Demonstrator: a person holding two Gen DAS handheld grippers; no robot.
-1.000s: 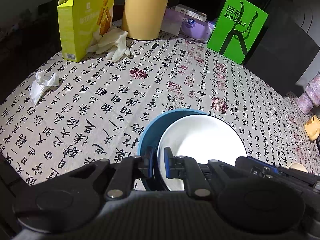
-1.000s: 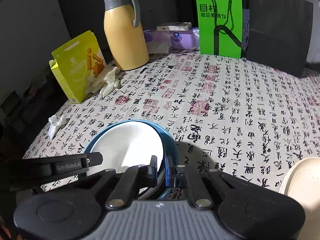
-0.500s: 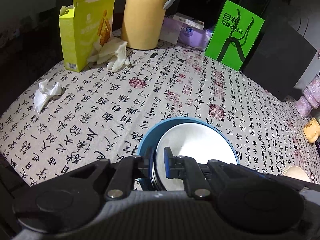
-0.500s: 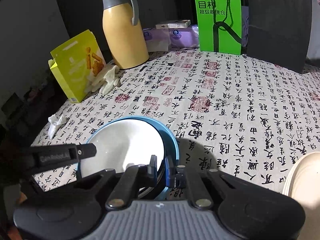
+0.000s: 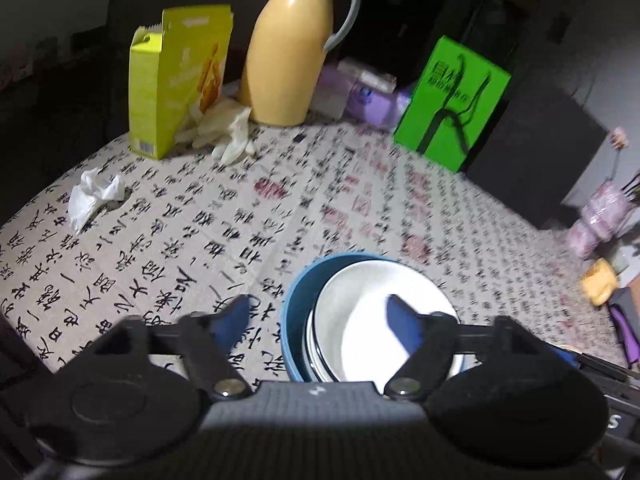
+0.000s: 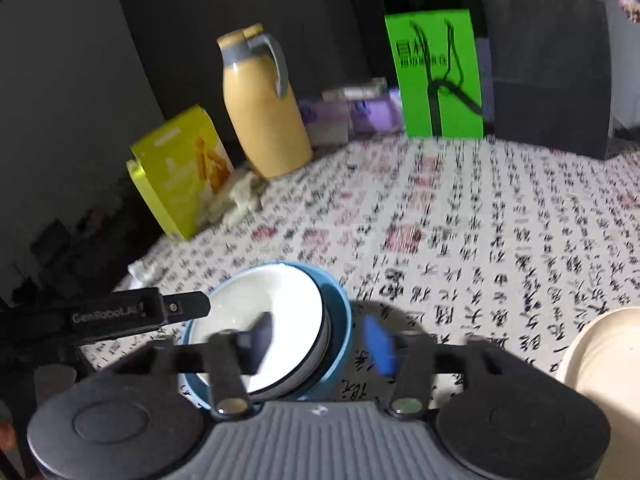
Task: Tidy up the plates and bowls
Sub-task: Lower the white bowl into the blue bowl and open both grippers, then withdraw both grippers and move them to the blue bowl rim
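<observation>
Blue stoneware catches our eye first: a blue bowl [image 5: 294, 312] sits on the calligraphy-printed tablecloth [image 5: 168, 240], and nested inside it lies a stack of white bowls [image 5: 368, 312] with dark rims, leaning a little toward one side of the blue wall. We hold the left gripper [image 5: 318, 318] over the near rim of this stack, and its jaws are opening: one blue-padded finger hangs outside the blue bowl over the cloth, the other over the white interior, and neither pad presses on anything. From the other side we see the same with the right gripper [image 6: 320, 338], whose jaws are also opening, spread across the rim with one finger above the white bowls and the other outside the blue wall, again without a grip. In the right wrist view the black arm of the left gripper reaches in from the left edge toward the stack. At the lower right edge of that view a cream plate [image 6: 592, 352] lies on the cloth, well apart from the bowls. Along the far edge of the table we see a yellow thermos jug [image 5: 290, 52] with a grey handle, a yellow-green snack box [image 5: 176, 80] standing open, pale rubber gloves [image 5: 224, 132] just beside the box, purple packets [image 5: 368, 96], and a bright green bag [image 5: 452, 108]. A crumpled white tissue [image 5: 94, 196] lies near the left edge of the cloth. Both views are blurred.
</observation>
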